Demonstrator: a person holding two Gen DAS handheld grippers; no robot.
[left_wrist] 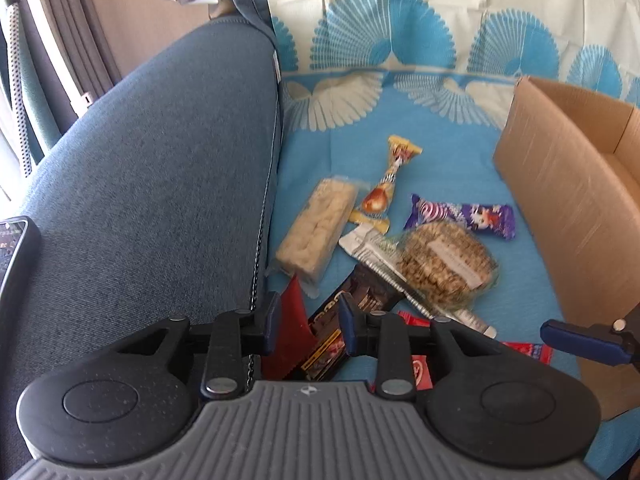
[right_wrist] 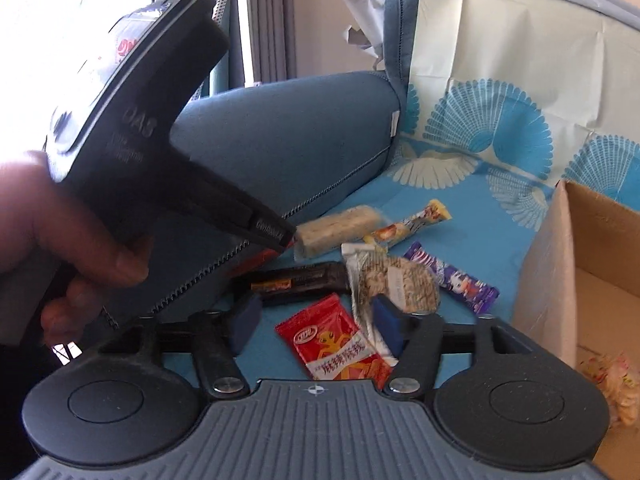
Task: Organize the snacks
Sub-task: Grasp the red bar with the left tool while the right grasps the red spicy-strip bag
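Observation:
Several snacks lie on the blue patterned sofa cover: a pale rice bar (left_wrist: 316, 228), a yellow candy stick (left_wrist: 390, 180), a purple bar (left_wrist: 464, 216), a round nut cake (left_wrist: 444, 268), a dark chocolate bar (left_wrist: 340, 332) and a red packet (right_wrist: 340, 344). My left gripper (left_wrist: 308, 320) is open, low over the dark bar and a red wrapper (left_wrist: 292, 328). My right gripper (right_wrist: 316, 324) is open above the red packet; its blue finger (left_wrist: 580, 340) shows in the left wrist view. A cardboard box (left_wrist: 560, 184) stands at the right.
The blue sofa armrest (left_wrist: 160, 168) rises at the left, with a phone (left_wrist: 12, 248) on it. A hand holds the left gripper's body (right_wrist: 140, 152) in the right wrist view. A snack bag (right_wrist: 616, 388) lies inside the box.

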